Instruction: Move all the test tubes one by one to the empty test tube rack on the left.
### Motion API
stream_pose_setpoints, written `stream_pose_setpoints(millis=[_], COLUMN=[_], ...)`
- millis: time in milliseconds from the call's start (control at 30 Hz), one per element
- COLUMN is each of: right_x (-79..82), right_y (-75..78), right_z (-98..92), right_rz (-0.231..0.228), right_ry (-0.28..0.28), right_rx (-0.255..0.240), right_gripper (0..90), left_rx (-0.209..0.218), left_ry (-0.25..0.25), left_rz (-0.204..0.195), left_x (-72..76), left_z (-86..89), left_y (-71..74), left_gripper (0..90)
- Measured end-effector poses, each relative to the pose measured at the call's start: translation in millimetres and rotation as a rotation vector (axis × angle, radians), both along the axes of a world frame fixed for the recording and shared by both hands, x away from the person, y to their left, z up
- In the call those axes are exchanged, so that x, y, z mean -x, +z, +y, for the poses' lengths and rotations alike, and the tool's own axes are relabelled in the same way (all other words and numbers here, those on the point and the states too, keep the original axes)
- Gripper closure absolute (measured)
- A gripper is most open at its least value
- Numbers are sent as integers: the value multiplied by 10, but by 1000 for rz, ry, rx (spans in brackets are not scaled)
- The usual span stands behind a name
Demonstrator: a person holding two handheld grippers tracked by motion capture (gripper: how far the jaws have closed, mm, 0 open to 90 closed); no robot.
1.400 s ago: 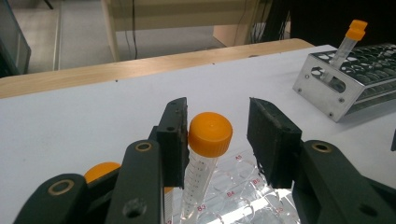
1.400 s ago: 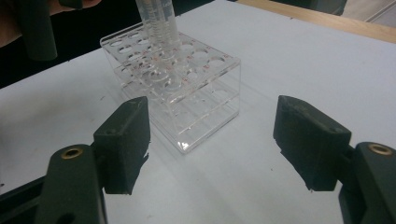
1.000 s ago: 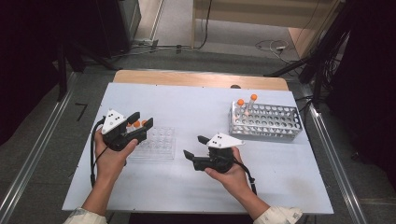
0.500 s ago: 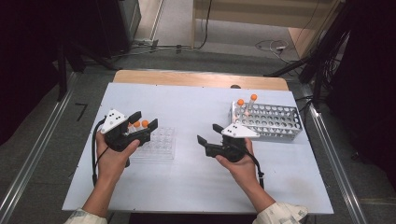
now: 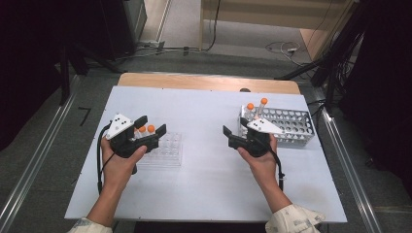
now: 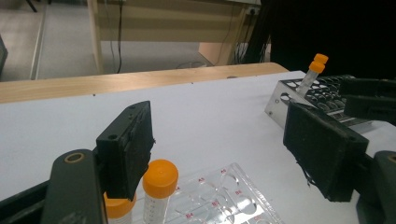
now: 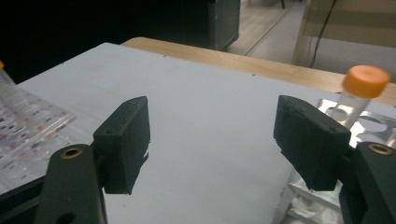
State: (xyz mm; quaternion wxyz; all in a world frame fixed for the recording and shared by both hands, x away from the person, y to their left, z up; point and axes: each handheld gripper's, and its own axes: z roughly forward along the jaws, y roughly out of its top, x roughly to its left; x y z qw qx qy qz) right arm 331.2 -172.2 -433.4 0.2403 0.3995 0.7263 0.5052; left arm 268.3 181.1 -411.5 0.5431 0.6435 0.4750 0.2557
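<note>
From the high view, my left gripper (image 5: 151, 127) hovers over the clear rack (image 5: 165, 150), where two orange-capped tubes (image 5: 150, 129) stand. Its jaws have just been opening, and nothing is clamped between them. My right gripper (image 5: 235, 130) sits near the metal rack (image 5: 291, 127), which holds two more tubes (image 5: 263, 102).

In the left gripper view, the jaws stand wide. The nearer tube (image 6: 159, 186) stands just beside the left pad, apart from the right one.

In the right gripper view, the jaws gape wide and empty. One capped tube (image 7: 365, 83) rises behind the right pad. I judge a tube has just been placed. Next I must swing the right gripper round that tube and close.
</note>
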Motion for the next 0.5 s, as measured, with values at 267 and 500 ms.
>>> stream_pose_setpoints(millis=[267,500], right_x=[-120,-257], right_y=[27,15], right_z=[-158,-292], right_rz=[-20,-21], right_ry=[-98,-174], right_rx=[14,25], right_gripper=[257,270], left_rx=[-3,-7], left_ry=[-5,-10], left_rz=[3,4], left_x=[2,3], left_z=[-22,-36], left_y=[0,-1], left_gripper=[255,255])
